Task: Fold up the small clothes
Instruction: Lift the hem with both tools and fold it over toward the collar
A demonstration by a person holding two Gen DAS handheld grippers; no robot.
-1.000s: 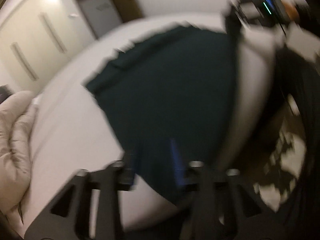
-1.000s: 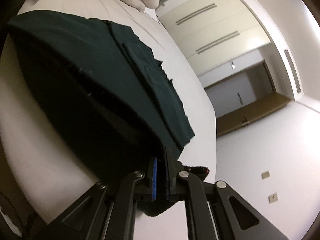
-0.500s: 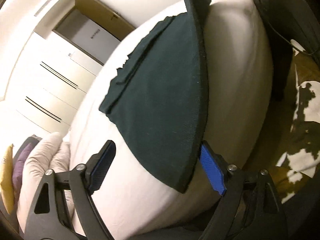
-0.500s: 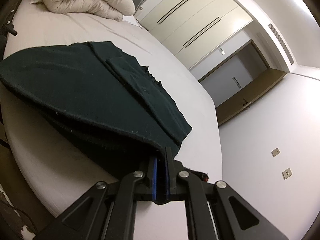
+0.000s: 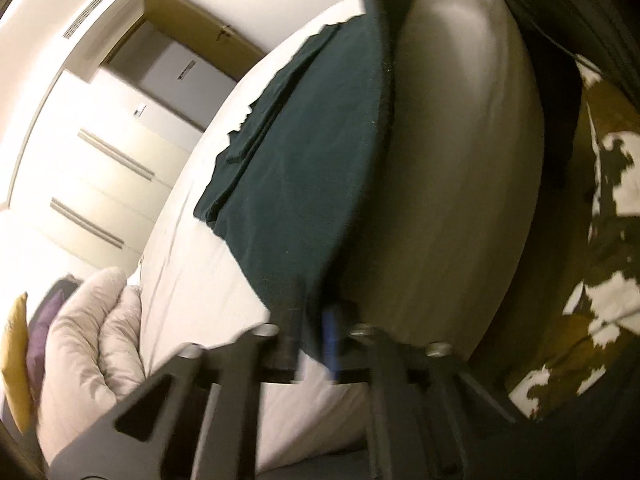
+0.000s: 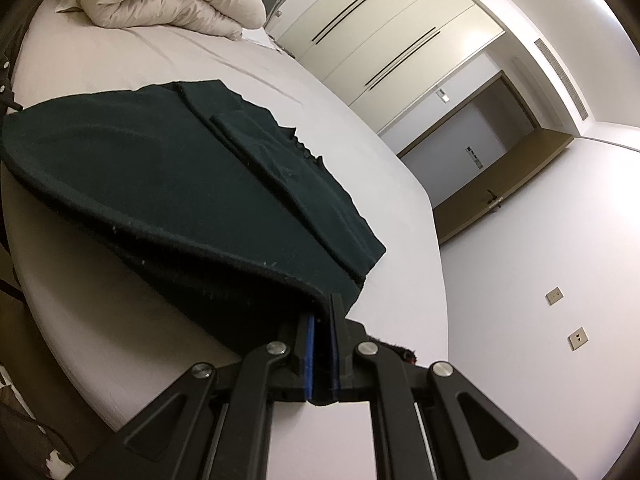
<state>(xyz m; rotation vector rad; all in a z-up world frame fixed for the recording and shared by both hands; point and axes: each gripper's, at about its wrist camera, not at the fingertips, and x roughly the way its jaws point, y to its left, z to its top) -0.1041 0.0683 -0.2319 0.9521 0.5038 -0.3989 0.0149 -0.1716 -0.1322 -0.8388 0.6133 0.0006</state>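
A dark green garment (image 5: 304,152) lies spread on a white bed (image 5: 460,168), partly folded with a doubled strip along its far side (image 6: 280,168). My left gripper (image 5: 310,336) is shut on the garment's near corner at the bed's edge. My right gripper (image 6: 322,320) is shut on the garment's other near corner and holds the hem (image 6: 168,232) raised a little above the sheet. The hem stretches taut between the two grippers.
A rolled cream duvet (image 6: 168,0) lies at the head of the bed (image 6: 256,92), also in the left wrist view (image 5: 92,344). Pillows (image 5: 16,352) sit beside it. Wardrobe doors (image 6: 384,36) and a doorway (image 6: 476,148) are beyond. A patterned rug (image 5: 592,280) covers the floor.
My left gripper was open around the garment's corner half a second ago and has closed on it. My right gripper kept its hold and tilted a little.
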